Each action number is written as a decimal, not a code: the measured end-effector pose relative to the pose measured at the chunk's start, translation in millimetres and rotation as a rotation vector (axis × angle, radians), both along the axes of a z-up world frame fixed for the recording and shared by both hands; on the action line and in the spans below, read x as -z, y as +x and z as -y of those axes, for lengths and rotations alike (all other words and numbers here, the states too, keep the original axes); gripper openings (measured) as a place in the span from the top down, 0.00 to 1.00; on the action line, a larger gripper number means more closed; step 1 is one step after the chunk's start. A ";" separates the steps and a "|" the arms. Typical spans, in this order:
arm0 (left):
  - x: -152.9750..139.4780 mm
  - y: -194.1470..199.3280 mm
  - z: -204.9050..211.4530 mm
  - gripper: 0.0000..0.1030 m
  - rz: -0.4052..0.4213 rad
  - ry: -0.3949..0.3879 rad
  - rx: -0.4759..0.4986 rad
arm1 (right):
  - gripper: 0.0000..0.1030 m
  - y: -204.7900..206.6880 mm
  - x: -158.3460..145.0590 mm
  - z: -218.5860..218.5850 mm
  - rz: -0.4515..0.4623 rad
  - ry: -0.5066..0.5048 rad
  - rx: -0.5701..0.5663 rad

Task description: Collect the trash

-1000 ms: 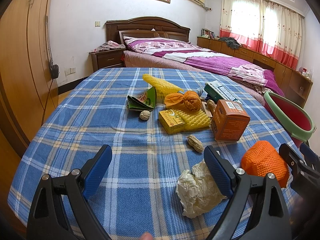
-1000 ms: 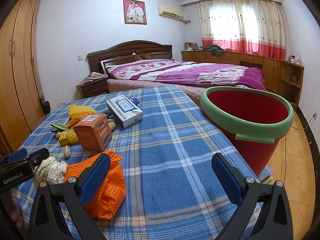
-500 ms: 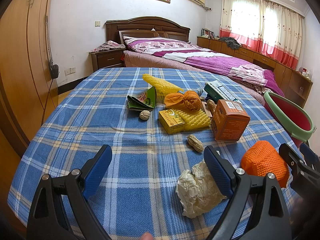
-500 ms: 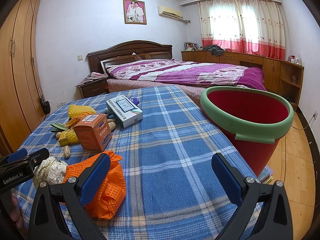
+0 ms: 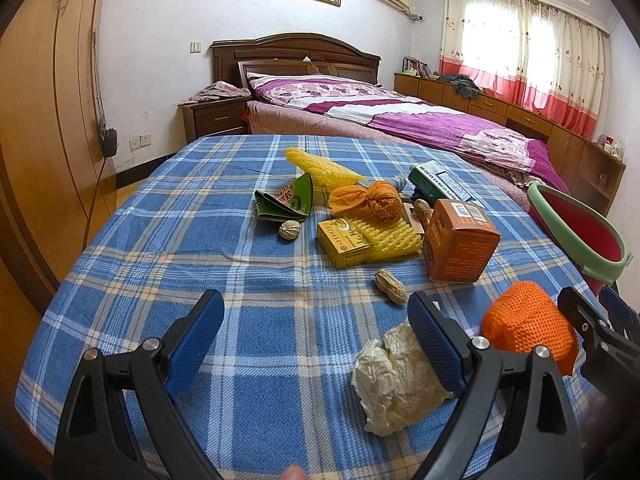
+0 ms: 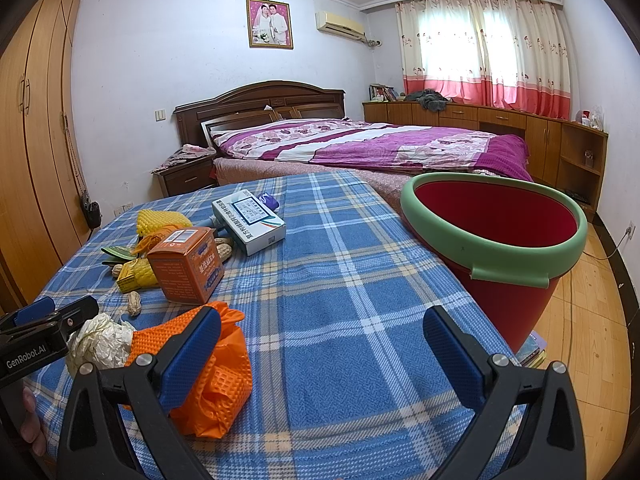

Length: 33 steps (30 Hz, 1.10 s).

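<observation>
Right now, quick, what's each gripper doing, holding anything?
Left gripper: open, holding nothing, crumpled white paper by its right finger.
Right gripper: open, holding nothing, orange mesh beside its left finger.

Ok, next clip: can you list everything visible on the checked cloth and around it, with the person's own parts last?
bucket: 1, red with green rim, off the cloth's right edge
orange mesh bag: 1, near right corner, by the right tool
crumpled paper: 1, white, near edge, beside the left tool's right finger
peanuts: 2 seen, tan, one in front of the orange box, one behind it
orange box: 1, mid cloth, right side
yellow box: 1, centre
yellow foam nets: 2, centre and behind
walnut: 1, beside green wrapper
green wrapper: 1, centre left
white and green box: 1, far side
bed: 1, purple cover, behind
left gripper: jaws open, nothing held
right gripper: jaws open, nothing held
</observation>
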State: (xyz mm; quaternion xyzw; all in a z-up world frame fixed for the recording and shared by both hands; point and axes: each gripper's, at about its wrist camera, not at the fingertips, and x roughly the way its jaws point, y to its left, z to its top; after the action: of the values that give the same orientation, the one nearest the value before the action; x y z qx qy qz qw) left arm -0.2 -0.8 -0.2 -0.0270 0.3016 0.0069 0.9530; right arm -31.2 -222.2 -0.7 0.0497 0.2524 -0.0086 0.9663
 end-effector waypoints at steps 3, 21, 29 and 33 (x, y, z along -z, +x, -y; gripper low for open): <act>0.0 0.1 -0.2 0.10 0.000 0.000 0.000 | 0.00 -0.1 0.0 0.1 0.000 0.001 0.000; -5.9 -18.4 15.5 0.12 -0.024 -0.010 0.139 | 0.00 -22.3 -34.6 10.1 0.045 0.041 -0.038; -17.9 -31.0 31.1 0.15 -0.018 0.023 0.229 | 0.00 -27.7 -40.2 13.0 0.011 0.056 -0.047; -10.2 -24.2 31.1 0.21 -0.089 -0.012 0.269 | 0.00 -31.3 -41.4 15.2 0.007 0.064 -0.049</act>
State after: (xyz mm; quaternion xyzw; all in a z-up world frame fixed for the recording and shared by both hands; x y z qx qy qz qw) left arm -24.4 -31.9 10.0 0.0082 0.3446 -0.1216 0.9308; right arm -62.5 -237.4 40.8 0.0744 0.2502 0.0233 0.9651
